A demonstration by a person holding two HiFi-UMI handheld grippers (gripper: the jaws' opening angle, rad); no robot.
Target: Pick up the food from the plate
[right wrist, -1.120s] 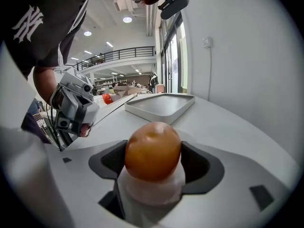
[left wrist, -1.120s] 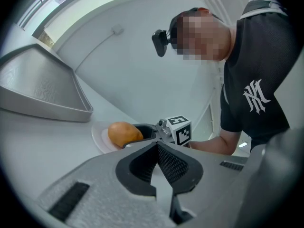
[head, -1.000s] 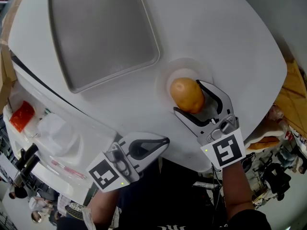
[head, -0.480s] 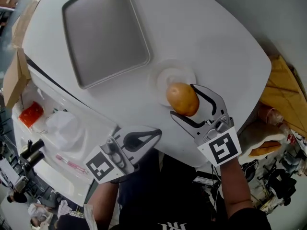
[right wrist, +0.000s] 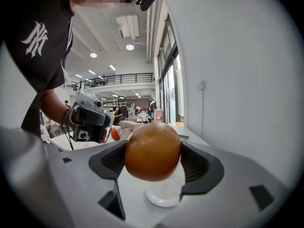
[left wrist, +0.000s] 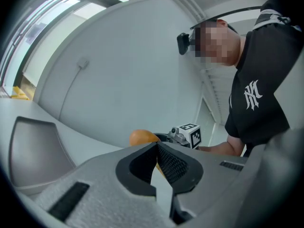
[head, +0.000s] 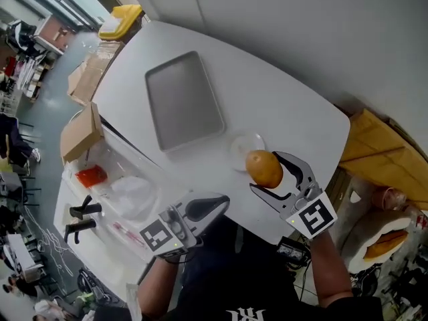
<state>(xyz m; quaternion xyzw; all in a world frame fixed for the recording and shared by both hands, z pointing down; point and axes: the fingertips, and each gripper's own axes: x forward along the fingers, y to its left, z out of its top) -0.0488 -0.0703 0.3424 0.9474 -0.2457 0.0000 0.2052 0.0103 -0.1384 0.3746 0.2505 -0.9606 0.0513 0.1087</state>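
1. We are pinching the food, a round, smooth orange-brown piece, between the jaws of the right gripper, lower right of centre in the head view.
2. It is hanging clear of the small pale plate, which is sitting just up and left of it on the white worktop. The plate itself is showing bare.
3. In the right gripper view, the two ribbed pads are pressing on opposite sides of the food at its widest girth. That is where we judge a ball like this should be taken.
4. We are reading it as light and fairly firm, with a glossy skin that could slide. Whether it is fruit or bread we cannot tell, so we are favouring a moderate, even squeeze.
5. The left gripper, low and left of centre, is idling with its jaws pressed together on nothing, below the grey tray.
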